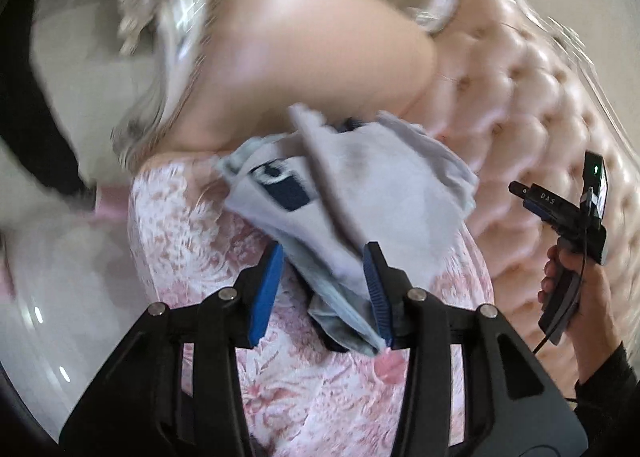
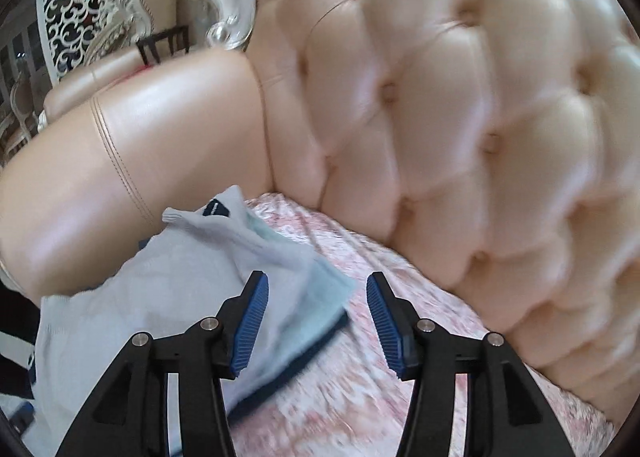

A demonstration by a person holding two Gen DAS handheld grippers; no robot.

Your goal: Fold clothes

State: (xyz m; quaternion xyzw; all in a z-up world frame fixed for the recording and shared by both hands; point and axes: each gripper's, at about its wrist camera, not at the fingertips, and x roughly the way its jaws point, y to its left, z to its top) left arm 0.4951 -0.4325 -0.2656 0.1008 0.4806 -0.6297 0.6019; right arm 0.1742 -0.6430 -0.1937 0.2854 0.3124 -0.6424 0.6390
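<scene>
Grey garment bunched on the pink floral sofa seat by the armrest | left hand-held gripper apart, cloth between its pads | right hand-held gripper apart, just beside it

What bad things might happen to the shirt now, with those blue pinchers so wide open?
1. The left gripper stands open around the grey garment, so the cloth may not be pinched and might slide off onto the pink patterned cover.
2. The garment is bunched and layered, so shutting now might grab several layers and spoil the fold.
3. The right gripper is open with only its left finger over the cloth; it might snag the cover instead.
</scene>
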